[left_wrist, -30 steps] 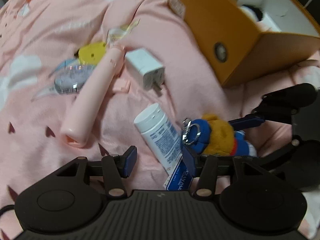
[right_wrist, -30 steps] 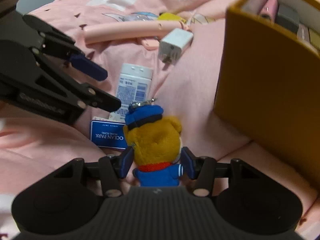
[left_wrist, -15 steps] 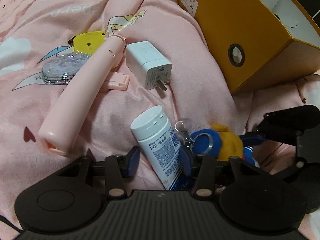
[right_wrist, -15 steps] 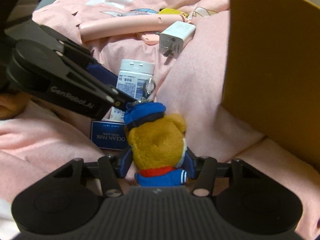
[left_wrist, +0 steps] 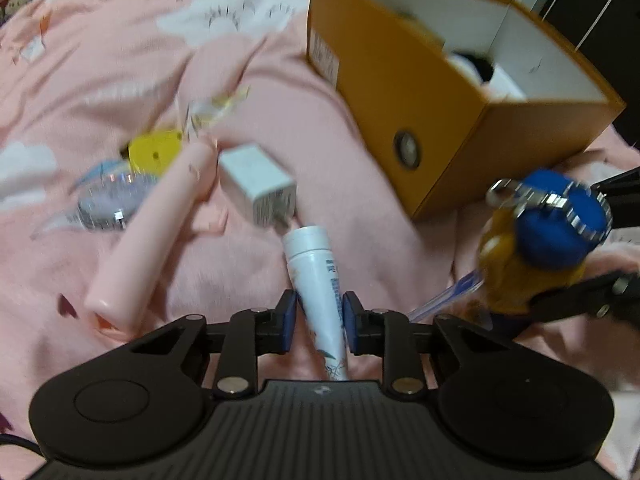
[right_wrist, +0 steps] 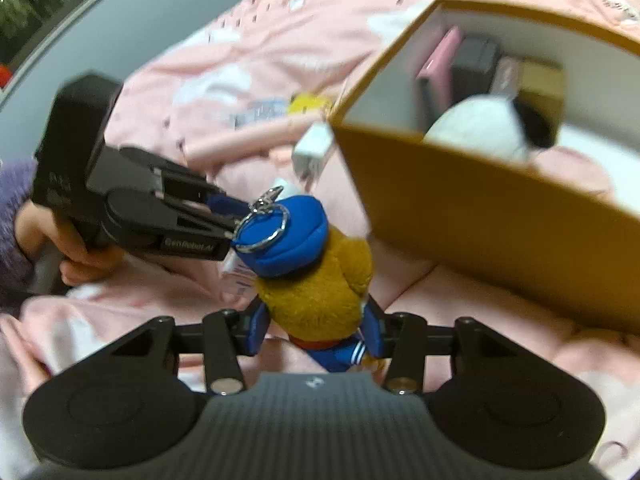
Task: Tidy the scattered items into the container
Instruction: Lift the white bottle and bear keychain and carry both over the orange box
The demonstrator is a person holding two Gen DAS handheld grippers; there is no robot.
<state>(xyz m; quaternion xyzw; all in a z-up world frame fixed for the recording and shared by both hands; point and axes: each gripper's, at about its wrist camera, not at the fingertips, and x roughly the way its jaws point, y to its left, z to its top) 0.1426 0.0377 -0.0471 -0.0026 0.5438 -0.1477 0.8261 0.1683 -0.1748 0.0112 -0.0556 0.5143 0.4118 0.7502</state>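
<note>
My left gripper (left_wrist: 319,316) is shut on a white tube (left_wrist: 320,276) with blue print, lifted off the pink bedding. My right gripper (right_wrist: 316,330) is shut on a plush bear keychain (right_wrist: 316,280) with a blue cap and metal ring, held up in front of the orange box (right_wrist: 480,208). The bear (left_wrist: 536,248) also shows at the right of the left wrist view, beside the orange box (left_wrist: 404,92). On the bedding lie a white charger (left_wrist: 258,184), a long pink stick (left_wrist: 156,232), a yellow item (left_wrist: 154,152) and a glittery compact (left_wrist: 108,200).
The box (right_wrist: 596,76) is open-topped with white inner walls and holds a white and black plush (right_wrist: 488,124), a pink item (right_wrist: 438,68) and a dark item (right_wrist: 476,60). A blue card (left_wrist: 452,292) lies under the bear. Wrinkled pink bedding (left_wrist: 120,40) lies all around.
My left gripper closed on the white tube and lifted it. My right gripper raised the bear off the bedding toward the box, whose inside now shows.
</note>
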